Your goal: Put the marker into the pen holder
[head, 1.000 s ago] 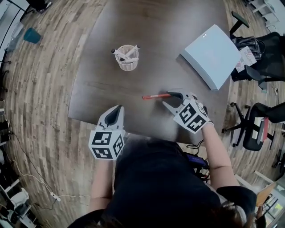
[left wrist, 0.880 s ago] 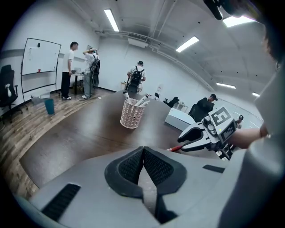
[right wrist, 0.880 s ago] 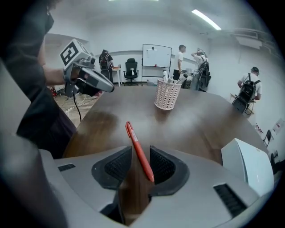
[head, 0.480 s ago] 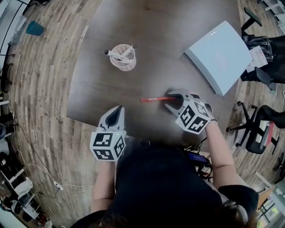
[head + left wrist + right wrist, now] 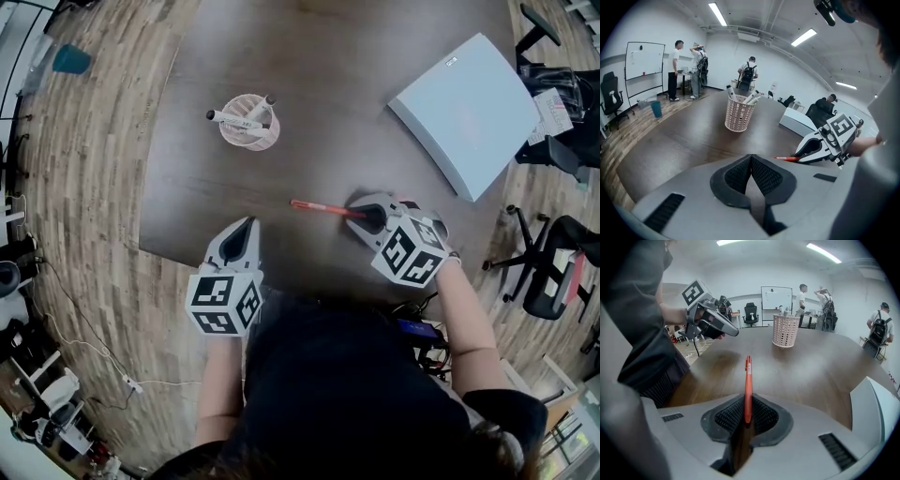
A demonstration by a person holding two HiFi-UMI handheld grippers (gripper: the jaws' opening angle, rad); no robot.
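2 tongs work here: the right tongs (image 5: 361,214), jaws having just been closing, grasp one end of the marker (image 5: 314,206) lying on the surface (image 5: 328,84), the left tongs (image 5: 249,227) are clenched empty, and the holder (image 5: 249,131) stands well apart.

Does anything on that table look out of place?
Only the marker: it lies loose on the table, apart from the pen holder that holds other markers. The right gripper has just been closing its jaws on one end. Nothing looks spilled or damaged.
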